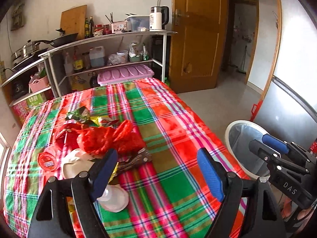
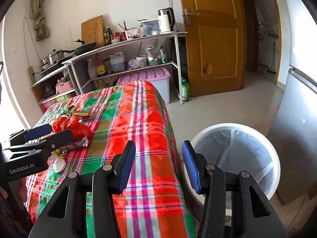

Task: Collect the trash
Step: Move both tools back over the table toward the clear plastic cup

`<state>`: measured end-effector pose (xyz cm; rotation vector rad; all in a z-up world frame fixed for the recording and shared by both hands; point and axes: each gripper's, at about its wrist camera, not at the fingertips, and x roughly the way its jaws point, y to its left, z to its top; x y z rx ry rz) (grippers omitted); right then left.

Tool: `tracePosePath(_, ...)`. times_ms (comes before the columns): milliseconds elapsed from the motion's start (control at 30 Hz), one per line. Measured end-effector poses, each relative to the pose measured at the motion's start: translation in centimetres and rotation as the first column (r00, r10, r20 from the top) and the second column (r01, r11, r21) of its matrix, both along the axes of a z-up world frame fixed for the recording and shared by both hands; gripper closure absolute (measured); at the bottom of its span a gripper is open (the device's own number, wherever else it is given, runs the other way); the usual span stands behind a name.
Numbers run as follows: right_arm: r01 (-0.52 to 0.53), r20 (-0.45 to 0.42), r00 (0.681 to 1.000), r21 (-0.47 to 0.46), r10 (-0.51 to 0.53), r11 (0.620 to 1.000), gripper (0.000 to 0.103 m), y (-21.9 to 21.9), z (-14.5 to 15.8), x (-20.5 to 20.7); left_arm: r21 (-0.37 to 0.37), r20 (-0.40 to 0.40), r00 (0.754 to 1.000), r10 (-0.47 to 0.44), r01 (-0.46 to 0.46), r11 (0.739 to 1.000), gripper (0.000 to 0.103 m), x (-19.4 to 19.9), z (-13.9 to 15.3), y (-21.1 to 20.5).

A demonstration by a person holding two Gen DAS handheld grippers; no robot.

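left hand-held gripper (image 1: 158, 170) jaws apart and empty above plaid table (image 1: 174, 130), right hand-held gripper (image 2: 158, 162) apart and empty, trash pile (image 1: 95, 138) on table's left part, lined bin (image 2: 235, 158) beside table

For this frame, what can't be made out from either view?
- Bin bottom: hidden by its liner in the right wrist view, cut off by the right gripper in the left.
- Wrapper print: blurred, part-covered by the left gripper finger.
- Paper plate: partly hidden by the red bag.
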<state>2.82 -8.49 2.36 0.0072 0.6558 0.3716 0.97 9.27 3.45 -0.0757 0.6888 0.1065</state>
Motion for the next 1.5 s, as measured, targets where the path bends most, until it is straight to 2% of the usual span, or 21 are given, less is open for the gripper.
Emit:
tracePosePath(200,-0.095,-0.014,0.995,-0.017,0.095,0.995,0.053,4.1,-0.6,-0.3,0.005,0.000,0.995,0.104,-0.104,0.995,0.018,-2.6,-0.4,4.9)
tracePosePath(333,-0.158,-0.036,0.987,-0.015,0.158,0.987,0.053,6.5,-1.2,-0.6,-0.020,-0.011,0.986,0.169,-0.169,0.985,0.017,-4.4,-1.2,8.3)
tracePosePath(633,-0.322,-0.057,0.946,-0.024,0.320,0.947,0.053,12.9,-2.2,-2.2,-0.048,-0.072,0.964,0.255,-0.258,0.965,0.015,-7.9,-3.7,13.9)
tracePosePath(867,-0.450,-0.095,0.890,-0.015,0.446,0.893,0.053,17.5,-3.7,-3.0,-0.098,-0.083,0.970,0.230,-0.238,0.966,0.014,-8.8,-4.8,15.7)
tracePosePath(1000,-0.478,-0.120,0.875,-0.060,0.469,0.876,0.053,19.7,-4.7,-2.9,-0.114,-0.093,0.976,0.196,-0.206,0.972,0.014,-8.5,-5.3,16.0)
tracePosePath(1100,-0.490,-0.142,0.867,-0.059,0.478,0.870,0.053,20.5,-5.0,-2.6,-0.137,-0.098,0.979,0.180,-0.192,0.972,0.014,-8.1,-5.7,16.3)
tracePosePath(1500,-0.454,-0.181,0.882,-0.083,0.434,0.887,0.056,21.3,-5.7,-0.9,-0.197,-0.111,0.988,0.103,-0.124,0.973,0.013,-6.6,-6.0,15.8)
